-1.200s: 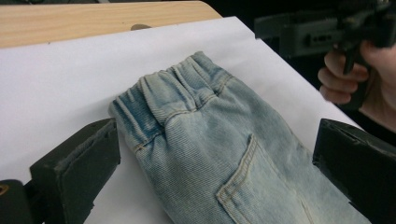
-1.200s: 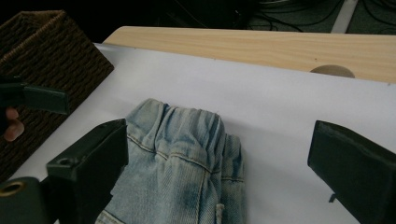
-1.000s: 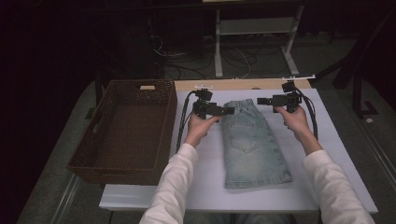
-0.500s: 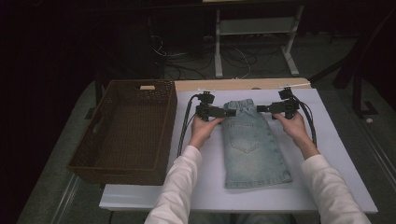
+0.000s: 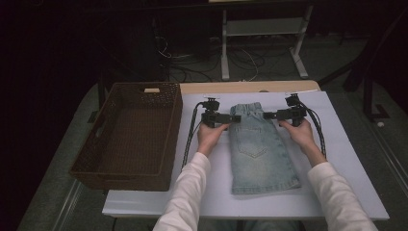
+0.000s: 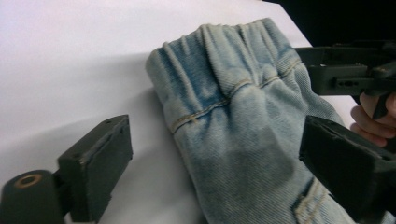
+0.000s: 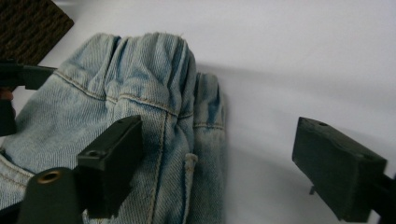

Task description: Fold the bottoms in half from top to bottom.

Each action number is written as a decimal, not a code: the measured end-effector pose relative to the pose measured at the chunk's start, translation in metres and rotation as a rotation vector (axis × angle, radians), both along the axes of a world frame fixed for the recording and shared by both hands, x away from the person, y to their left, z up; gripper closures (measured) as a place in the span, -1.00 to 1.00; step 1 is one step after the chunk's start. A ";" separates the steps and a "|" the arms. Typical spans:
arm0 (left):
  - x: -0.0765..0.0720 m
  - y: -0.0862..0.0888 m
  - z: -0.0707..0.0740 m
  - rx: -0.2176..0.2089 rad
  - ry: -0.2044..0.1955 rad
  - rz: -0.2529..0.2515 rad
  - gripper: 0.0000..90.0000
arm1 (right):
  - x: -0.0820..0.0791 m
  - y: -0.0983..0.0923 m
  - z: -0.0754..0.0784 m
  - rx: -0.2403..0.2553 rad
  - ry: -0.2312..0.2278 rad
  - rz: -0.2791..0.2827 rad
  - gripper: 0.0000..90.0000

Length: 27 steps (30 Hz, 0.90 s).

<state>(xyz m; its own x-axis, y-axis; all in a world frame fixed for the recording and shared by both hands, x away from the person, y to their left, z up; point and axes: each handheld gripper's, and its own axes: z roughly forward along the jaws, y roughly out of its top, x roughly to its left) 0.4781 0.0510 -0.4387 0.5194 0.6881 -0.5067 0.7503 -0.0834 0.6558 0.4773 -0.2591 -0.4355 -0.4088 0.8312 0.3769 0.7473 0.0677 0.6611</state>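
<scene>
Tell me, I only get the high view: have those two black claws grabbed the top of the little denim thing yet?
Observer: Not yet. The left gripper view shows the left gripper with its jaws apart. They have just been closing, with the waistband corner of the denim garment between them, unpinched.
Operator: And the other claw?
Observer: The right gripper has been closing too. One jaw is above the denim, the other above bare table, with the garment's edge between them.
Operator: Is the waistband flat?
Observer: No, it is gathered into ridges, with what looks like a belt loop just below.
</scene>
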 end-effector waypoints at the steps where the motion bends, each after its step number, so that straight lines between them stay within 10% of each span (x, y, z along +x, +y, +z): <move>1: 0.000 0.000 -0.001 -0.003 0.004 0.005 -0.71 | 0.000 0.001 -0.001 0.000 0.006 0.005 -0.57; 11: 0.001 0.001 -0.010 0.016 0.041 0.031 -0.58 | -0.001 0.005 -0.006 0.000 0.033 0.042 -0.35; 27: -0.005 0.004 -0.022 -0.074 0.070 0.036 -0.21 | -0.003 0.006 -0.018 0.045 0.072 0.066 -0.20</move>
